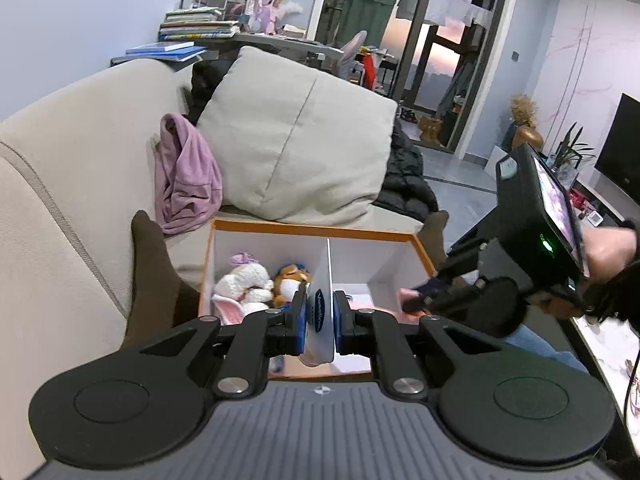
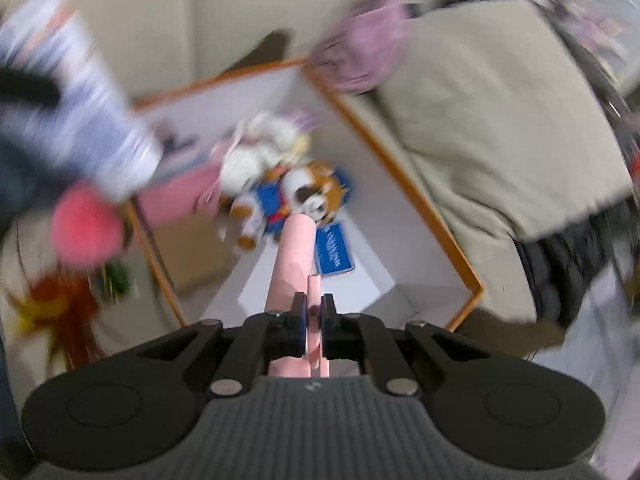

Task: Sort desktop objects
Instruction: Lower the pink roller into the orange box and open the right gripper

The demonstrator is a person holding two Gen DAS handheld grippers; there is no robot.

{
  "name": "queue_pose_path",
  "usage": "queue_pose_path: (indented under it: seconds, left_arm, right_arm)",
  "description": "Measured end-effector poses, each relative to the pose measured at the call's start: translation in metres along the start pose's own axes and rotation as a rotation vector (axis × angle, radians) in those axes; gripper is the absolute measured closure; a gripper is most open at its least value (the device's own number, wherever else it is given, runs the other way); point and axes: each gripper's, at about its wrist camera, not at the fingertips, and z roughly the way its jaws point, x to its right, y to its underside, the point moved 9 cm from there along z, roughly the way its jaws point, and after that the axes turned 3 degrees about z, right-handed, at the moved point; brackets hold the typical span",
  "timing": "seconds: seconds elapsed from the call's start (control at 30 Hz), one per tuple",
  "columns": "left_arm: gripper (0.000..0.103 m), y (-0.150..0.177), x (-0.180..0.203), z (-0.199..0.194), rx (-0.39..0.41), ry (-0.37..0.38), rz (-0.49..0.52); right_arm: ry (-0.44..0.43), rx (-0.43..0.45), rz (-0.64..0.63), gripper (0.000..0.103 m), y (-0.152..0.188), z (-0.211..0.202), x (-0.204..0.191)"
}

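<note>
Sorting partway done, by the look of it. In orange-rimmed box (image 1: 316, 230): two plush toys (image 1: 260, 284) in one compartment, blue card (image 2: 334, 252) near them. Above box, left gripper (image 1: 320, 318) clamped on white Vaseline tube (image 1: 320, 320); right gripper (image 2: 314, 314) pinching pink tube (image 2: 294, 256). Both likely awaiting drop-off.

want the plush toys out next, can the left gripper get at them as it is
Probably not yet: the left gripper is shut on a white tube. The plush toys lie uncovered in the box.

A home living room: sofa (image 1: 60, 168), cushion (image 1: 296, 136), television (image 1: 620, 148).
</note>
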Motion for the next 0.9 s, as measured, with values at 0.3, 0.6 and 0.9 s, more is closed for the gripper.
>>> queue_pose_path:
  seconds: [0.3, 0.6, 0.9]
  left_arm:
    - [0.089, 0.001, -0.009, 0.021, -0.023, 0.024, -0.029]
    - [0.089, 0.006, -0.012, 0.027, -0.034, 0.044, -0.044]
    - [0.089, 0.010, -0.012, 0.032, -0.046, 0.049, -0.049]
  right_arm:
    - [-0.094, -0.145, -0.388, 0.097, 0.004, 0.009, -0.028]
    - [0.028, -0.240, 0.078, 0.097, -0.011, 0.046, 0.035]
    - [0.048, -0.369, 0.344, 0.096, 0.006, 0.098, 0.041]
